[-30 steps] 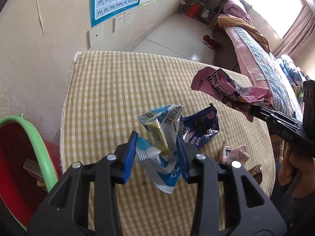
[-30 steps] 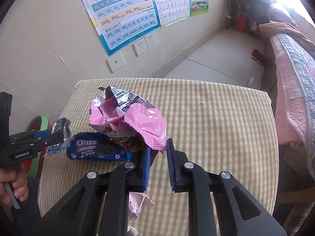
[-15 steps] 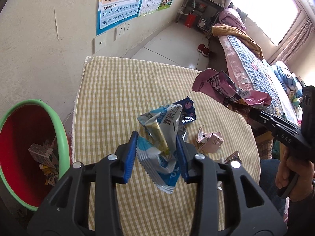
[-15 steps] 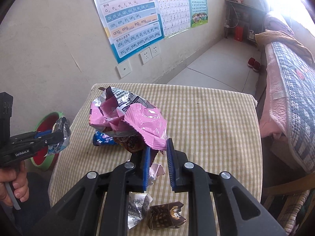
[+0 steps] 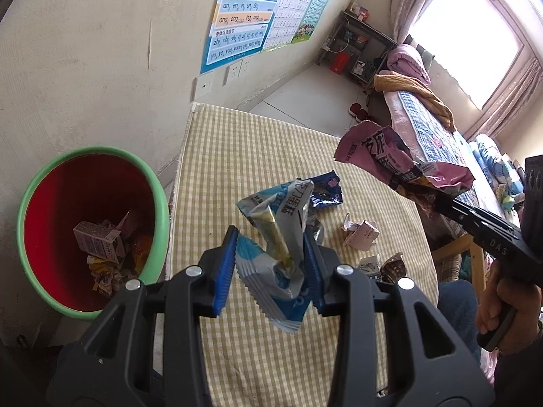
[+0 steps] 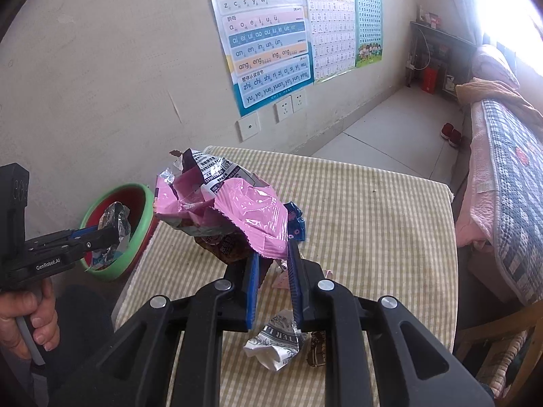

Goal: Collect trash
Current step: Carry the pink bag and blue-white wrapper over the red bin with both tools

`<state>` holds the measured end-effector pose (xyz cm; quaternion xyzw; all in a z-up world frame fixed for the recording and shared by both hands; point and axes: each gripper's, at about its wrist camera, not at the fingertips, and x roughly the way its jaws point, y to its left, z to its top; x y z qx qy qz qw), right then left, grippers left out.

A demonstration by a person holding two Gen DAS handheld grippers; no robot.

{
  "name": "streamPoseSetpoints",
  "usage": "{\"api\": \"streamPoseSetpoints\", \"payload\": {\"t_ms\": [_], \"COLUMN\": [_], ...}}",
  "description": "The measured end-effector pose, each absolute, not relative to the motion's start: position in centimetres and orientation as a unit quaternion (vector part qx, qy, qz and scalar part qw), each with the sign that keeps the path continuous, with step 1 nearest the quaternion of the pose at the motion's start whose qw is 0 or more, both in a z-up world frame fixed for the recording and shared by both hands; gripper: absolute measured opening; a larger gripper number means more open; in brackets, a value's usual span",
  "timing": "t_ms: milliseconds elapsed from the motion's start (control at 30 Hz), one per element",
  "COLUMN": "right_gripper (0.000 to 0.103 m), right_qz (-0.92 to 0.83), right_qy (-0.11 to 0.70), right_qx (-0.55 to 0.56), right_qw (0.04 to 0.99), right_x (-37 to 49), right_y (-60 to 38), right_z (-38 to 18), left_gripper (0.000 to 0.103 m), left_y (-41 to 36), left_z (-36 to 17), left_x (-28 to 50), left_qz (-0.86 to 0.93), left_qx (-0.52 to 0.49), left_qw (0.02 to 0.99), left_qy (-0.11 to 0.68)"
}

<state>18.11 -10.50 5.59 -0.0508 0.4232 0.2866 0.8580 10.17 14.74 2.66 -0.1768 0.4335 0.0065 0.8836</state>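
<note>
The left gripper has its jaws pinching a blue-and-silver wrapper above the tabletop, near the red bin. The right gripper has its jaws pinching a pink wrapper above the tabletop.

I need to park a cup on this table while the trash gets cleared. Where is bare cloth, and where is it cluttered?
The far half of the table, toward the wall sockets, is bare checked cloth. So is the strip along the bed-side edge. The near end is crowded: a blue wrapper, a pink carton, a white wrapper and a brown wrapper lie there.
</note>
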Motion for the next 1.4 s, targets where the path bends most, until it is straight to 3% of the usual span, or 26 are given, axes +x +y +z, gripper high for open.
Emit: {"api": "streamPoseSetpoints", "payload": {"t_ms": [833, 1400], "right_gripper": [0.016, 0.016], "right_qz": [0.387, 0.430], "right_qy": [0.409, 0.426], "right_qx": [-0.112, -0.142], "right_qw": [0.819, 0.783], "right_x": [13.9, 13.4], "right_y": [4.6, 14.3], "right_z": [6.4, 2.9], "left_gripper": [0.036, 0.036], "left_y": [26.5, 33.2], "left_z": [2.8, 0.0], "left_x": [2.9, 0.9], "left_qz": [0.099, 0.133], "left_qx": [-0.238, -0.279], "left_qw": [0.882, 0.867], "left_qy": [0.395, 0.392]}}
